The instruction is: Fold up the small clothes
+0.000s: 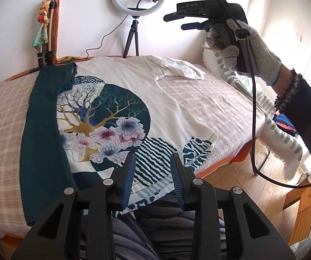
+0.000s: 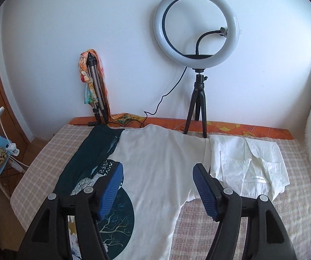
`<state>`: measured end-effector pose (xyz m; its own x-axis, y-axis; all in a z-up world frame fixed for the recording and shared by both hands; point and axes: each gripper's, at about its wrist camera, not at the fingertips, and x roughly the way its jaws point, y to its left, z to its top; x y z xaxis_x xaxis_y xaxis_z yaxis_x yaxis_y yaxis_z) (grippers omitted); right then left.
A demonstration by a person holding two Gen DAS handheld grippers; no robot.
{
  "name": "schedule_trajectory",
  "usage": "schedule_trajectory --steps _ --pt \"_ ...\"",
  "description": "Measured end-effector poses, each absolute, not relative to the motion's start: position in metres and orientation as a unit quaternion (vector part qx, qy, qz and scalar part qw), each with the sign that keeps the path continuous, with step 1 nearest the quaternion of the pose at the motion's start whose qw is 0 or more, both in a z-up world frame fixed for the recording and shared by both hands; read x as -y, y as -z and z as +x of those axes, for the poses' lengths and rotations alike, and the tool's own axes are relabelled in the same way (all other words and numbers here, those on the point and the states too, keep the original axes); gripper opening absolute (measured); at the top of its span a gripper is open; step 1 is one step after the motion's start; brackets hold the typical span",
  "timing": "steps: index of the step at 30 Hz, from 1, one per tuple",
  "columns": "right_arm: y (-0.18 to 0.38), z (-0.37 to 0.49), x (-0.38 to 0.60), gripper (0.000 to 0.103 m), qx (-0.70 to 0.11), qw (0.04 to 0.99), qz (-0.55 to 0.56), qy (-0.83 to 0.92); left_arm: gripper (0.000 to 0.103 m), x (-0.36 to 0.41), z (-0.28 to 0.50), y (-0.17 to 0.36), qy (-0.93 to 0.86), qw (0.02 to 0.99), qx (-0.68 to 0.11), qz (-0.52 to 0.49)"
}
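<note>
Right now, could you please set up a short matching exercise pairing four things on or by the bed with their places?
Things:
1. printed top
2. white shirt
3. ring light
4. right tool

Places:
A. folded, far right of the bed
B. on a tripod at the wall
C. held up in a gloved hand
D. spread across the bed's middle

Pairs: 1-D, 2-A, 3-B, 4-C

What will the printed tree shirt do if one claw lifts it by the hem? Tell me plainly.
The printed tree shirt is probably floppy: it lies flat with soft wrinkles on the checked bedspread. It likely drapes and sags from one pinch. It looks thin and light, and may drag the white shirt it overlaps.
</note>
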<state>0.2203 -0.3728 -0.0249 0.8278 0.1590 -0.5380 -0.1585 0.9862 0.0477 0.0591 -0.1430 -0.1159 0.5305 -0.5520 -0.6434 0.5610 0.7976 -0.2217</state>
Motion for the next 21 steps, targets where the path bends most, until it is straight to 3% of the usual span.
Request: schedule_trajectory --steps 7,21 --pt "0.044 0.167 0.428 0.075 -0.290 0.954 0.035 -0.073 0.032 0.196 0.065 0.115 0.365 0.856 -0.365 0.025" --pt "0.096 0.146 0.526 0.072 -0.334 0.930 0.140 -0.061 0.040 0.313 0.071 0.148 0.400 0.826 -0.384 0.103"
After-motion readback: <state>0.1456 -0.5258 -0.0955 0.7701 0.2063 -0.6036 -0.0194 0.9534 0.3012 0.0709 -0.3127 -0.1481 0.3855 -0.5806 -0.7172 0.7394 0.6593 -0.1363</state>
